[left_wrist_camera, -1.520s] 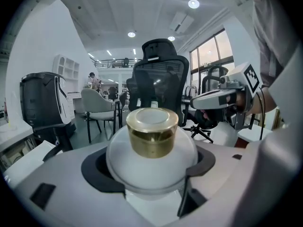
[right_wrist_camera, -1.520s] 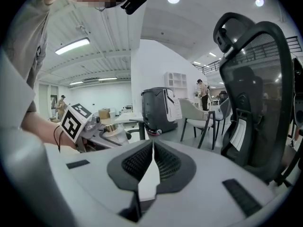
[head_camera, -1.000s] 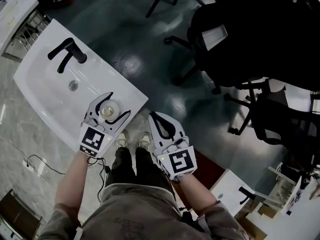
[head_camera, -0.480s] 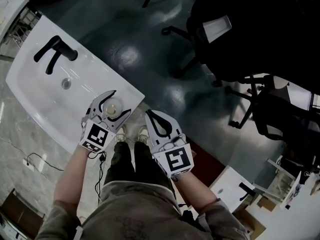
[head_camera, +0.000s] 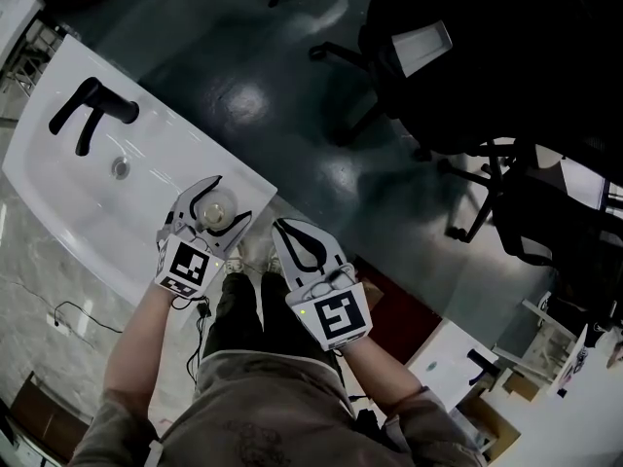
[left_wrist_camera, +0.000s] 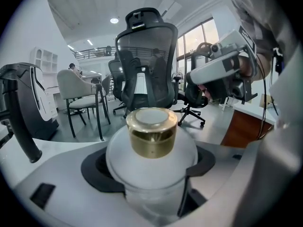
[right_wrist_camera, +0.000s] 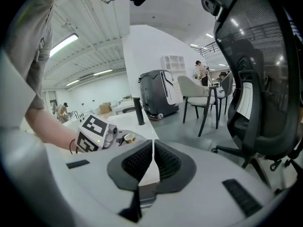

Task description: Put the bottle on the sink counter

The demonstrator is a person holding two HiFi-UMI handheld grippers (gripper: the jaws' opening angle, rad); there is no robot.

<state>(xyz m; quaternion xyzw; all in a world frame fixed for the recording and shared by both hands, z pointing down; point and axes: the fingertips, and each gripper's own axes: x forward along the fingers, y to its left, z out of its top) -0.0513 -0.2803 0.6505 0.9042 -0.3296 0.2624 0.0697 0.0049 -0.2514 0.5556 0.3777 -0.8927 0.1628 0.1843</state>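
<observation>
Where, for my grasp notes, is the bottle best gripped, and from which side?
Grip the bottle on its wide round body below the gold cap, from the side, jaws wide: it stands upright and the small cap offers little hold. The left gripper holds it so.

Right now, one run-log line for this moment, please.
left tool: shut on bottle | bottle: over sink counter corner, contact unclear | right tool: shut, empty

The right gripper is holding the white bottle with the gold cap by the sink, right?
Not quite. The left gripper is holding the white bottle with the gold cap by the sink, as the left gripper view shows. The right gripper is shut on nothing.
</observation>
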